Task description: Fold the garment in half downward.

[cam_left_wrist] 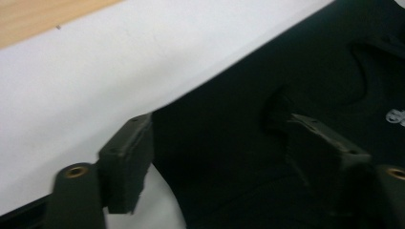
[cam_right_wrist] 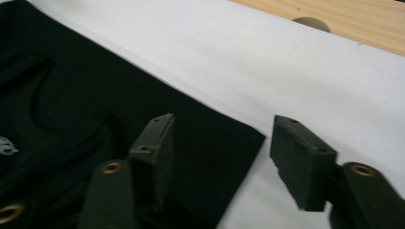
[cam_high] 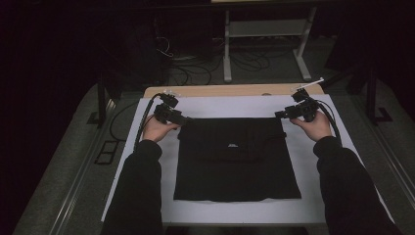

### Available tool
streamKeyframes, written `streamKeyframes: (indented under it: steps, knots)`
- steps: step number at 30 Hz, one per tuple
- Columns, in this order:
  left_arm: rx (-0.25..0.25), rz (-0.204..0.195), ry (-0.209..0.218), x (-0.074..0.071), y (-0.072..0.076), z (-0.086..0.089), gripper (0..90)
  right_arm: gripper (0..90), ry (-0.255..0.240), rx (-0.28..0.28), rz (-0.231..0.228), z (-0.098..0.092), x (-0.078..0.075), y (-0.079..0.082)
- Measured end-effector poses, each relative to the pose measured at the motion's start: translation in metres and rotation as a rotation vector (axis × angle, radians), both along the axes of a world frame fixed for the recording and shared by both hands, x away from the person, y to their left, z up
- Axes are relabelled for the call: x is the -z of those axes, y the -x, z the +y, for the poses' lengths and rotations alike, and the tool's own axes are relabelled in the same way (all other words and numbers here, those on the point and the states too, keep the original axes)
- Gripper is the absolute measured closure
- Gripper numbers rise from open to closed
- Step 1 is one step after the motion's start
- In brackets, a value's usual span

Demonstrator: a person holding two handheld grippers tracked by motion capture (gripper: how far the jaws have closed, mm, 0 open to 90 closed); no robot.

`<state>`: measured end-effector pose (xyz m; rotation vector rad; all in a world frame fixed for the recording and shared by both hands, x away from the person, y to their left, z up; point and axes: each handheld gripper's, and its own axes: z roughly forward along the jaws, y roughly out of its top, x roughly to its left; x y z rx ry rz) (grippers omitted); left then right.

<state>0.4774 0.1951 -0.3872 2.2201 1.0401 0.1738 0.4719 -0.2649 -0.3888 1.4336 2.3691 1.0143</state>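
A black folded garment (cam_high: 235,161) with a small white logo (cam_high: 233,145) lies flat on a white sheet (cam_high: 225,105). My left gripper (cam_high: 183,120) is at its far left corner and my right gripper (cam_high: 280,115) at its far right corner. In the left gripper view the left gripper (cam_left_wrist: 224,143) stands open, the garment (cam_left_wrist: 286,71) lying between and below its pads, untouched. In the right gripper view the right gripper (cam_right_wrist: 227,148) is open too, and the garment's corner (cam_right_wrist: 248,136) lies flat on the sheet between its pads.
Beyond the sheet runs the table's wooden far edge (cam_high: 235,90), with a round hole (cam_right_wrist: 310,23) in it. Behind the table, a white desk frame (cam_high: 227,49) and loose cables (cam_high: 195,68) sit on the dark floor.
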Motion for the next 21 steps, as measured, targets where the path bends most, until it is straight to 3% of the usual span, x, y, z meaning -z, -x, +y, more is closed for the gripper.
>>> streamKeyframes:
  steps: [8,13,15,21]
  knots:
    - [0.021,-0.002,0.066,0.002,0.008,0.004,11.7,18.4,-0.026,-0.037,0.01,0.009,-0.001,0.004]
    - [0.028,0.012,0.104,0.004,0.01,0.002,0.0,10.1,-0.037,-0.075,0.002,0.013,-0.003,0.007]
    - [0.038,0.004,0.123,0.004,0.012,0.0,0.0,0.9,-0.037,-0.078,0.007,0.015,-0.003,0.008]
    - [0.059,-0.033,0.147,0.001,0.015,-0.008,0.0,0.0,-0.057,-0.095,-0.003,0.017,-0.004,0.011]
